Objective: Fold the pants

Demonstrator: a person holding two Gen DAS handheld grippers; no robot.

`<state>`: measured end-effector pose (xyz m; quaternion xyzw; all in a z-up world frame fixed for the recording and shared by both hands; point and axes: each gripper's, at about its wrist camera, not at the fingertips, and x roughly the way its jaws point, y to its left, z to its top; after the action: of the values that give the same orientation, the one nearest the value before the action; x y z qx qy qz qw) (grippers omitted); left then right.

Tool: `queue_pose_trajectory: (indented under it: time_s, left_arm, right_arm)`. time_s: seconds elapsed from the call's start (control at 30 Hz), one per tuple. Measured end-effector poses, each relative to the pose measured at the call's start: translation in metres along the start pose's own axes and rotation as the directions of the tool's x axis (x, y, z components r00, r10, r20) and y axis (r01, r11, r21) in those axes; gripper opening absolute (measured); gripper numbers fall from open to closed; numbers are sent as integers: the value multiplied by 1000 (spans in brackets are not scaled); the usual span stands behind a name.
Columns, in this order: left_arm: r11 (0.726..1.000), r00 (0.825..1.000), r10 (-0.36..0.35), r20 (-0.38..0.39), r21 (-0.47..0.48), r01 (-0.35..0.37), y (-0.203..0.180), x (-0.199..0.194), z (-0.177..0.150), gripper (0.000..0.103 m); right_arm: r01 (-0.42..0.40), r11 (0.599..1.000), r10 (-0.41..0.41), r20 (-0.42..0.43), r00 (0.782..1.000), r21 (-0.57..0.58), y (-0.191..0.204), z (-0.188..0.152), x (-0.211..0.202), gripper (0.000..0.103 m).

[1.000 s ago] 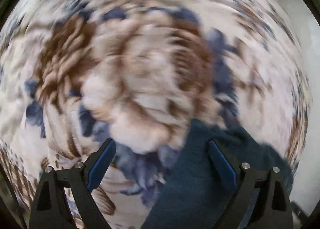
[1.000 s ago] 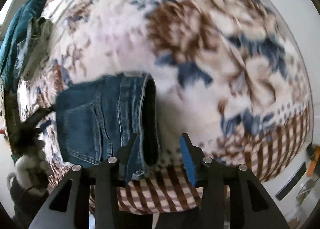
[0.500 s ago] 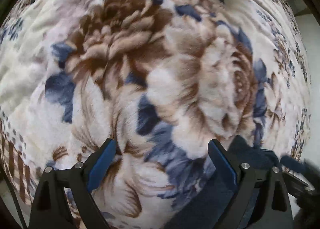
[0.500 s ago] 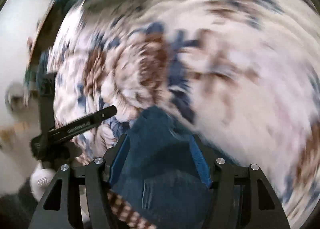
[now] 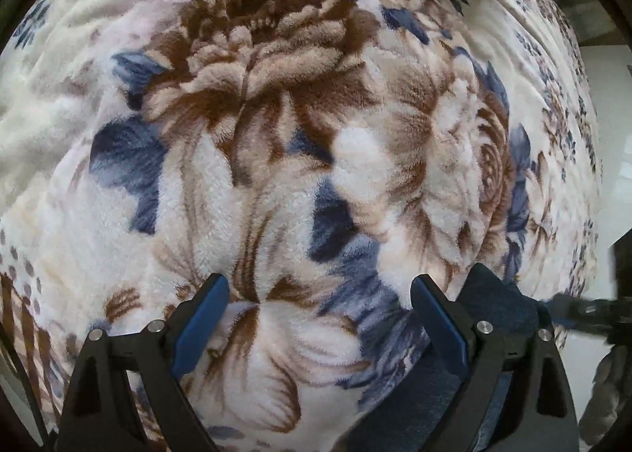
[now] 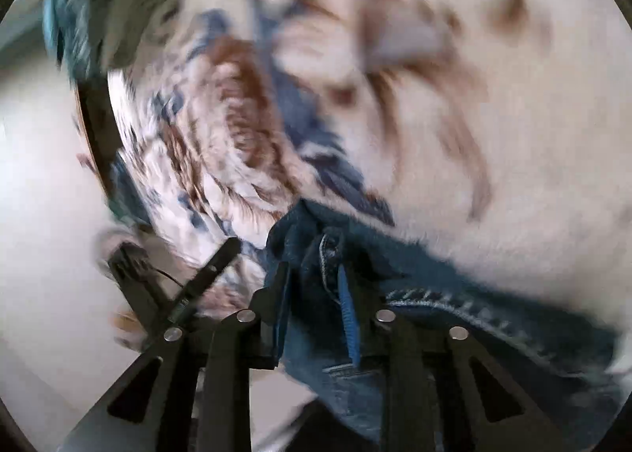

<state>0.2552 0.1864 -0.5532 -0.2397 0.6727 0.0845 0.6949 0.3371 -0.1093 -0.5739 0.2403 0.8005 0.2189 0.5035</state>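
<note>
Floral blanket [image 5: 276, 175] carries half-folded jeans [image 6: 454, 294]: right hand-held gripper [image 6: 312, 309], just closing, pinches denim; left hand-held gripper [image 5: 316, 317] spread, empty; folding unfinished.

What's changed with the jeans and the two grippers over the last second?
The right gripper has swung round onto the jeans and its jaws have just been closing on a bunched fold. The left gripper stayed open over the floral blanket, nothing between its fingers.

Blue jeans [image 6: 454, 294] are seen bunched up on the flowery blanket, at about five o'clock in the right wrist view, with pale stitching along one seam.
</note>
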Motion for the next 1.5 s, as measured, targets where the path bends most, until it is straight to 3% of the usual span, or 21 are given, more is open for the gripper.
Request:
queue_pose_trajectory:
  time_s: [0.07,0.1,0.23,0.3,0.33,0.37,0.4,0.43,0.5,0.53,0.57,0.7,0.73,0.8,0.83,0.9,0.97,1.13,1.27,1.37,1.5]
  left_arm:
    - [1000,1000,20,15,14,-20,2,0,1,95]
    - [999,999,37,23,22,-38,3,-3,5,95]
    - [989,990,129,60,59,-133,-1,-6,9,95]
    - [991,992,119,49,62,-122,2,-4,10,95]
    - [990,992,118,42,67,-121,5,-4,11,95]
    - [990,992,118,40,74,-120,6,-4,11,95]
    - [990,993,114,41,82,-117,5,-3,8,95]
    - [989,993,111,50,95,-116,6,-4,7,95]
    - [988,992,101,69,107,-108,5,-6,5,95]
    - [989,993,81,85,117,-90,2,-9,2,95]
    - [989,993,68,93,121,-79,1,-10,2,95]
    - [983,995,13,101,182,-32,-16,-24,4,95]
    - [978,995,-15,97,210,-6,-26,-30,5,95]
    - [968,995,-72,75,247,52,-42,-35,4,95]
    - [960,993,-106,58,266,87,-52,-36,3,95]
    - [941,988,-154,16,308,142,-75,-32,0,95]
    - [918,989,-146,-22,370,144,-107,-24,-7,95]
    - [859,999,35,13,510,-37,-150,10,-20,99]
    - [859,995,96,42,501,-104,-147,25,-12,103]
    - [880,994,111,9,463,-103,-141,28,-4,103]
    - [932,989,-77,-127,343,117,-109,9,3,103]
  right_arm:
    - [162,975,-152,74,986,-149,35,-1,-14,66]
    - [198,958,-181,97,979,-207,48,-2,-15,68]
    - [344,838,-359,46,932,-424,100,4,22,68]
    - [416,759,-477,6,879,-500,110,3,56,63]
    - [469,685,-556,17,831,-558,112,1,77,53]
    - [480,667,-571,23,821,-570,112,0,84,45]
    - [477,687,-565,10,825,-549,111,3,89,36]
    - [428,772,-501,-35,865,-470,106,11,86,32]
    - [284,914,-321,-89,943,-291,86,27,71,24]
    - [154,980,-169,-113,979,-124,60,36,62,22]
    - [90,996,-91,-114,989,-8,35,41,57,22]
    - [75,996,-78,-64,995,-47,31,38,28,31]
    - [59,995,-59,3,998,-82,40,29,5,36]
    - [76,986,-56,132,990,-152,52,9,-34,83]
    - [134,973,-88,233,968,-190,55,-5,-57,93]
    - [225,950,-125,398,909,-215,49,-34,-92,95]
    - [305,943,-220,435,873,-136,24,-63,-109,95]
    - [262,964,-259,352,899,40,-68,-123,-107,94]
    - [432,892,-452,297,841,134,-120,-150,-76,89]
    - [246,941,-312,308,899,234,-158,-157,-68,90]
    - [142,965,-212,332,919,222,-170,-157,-73,91]
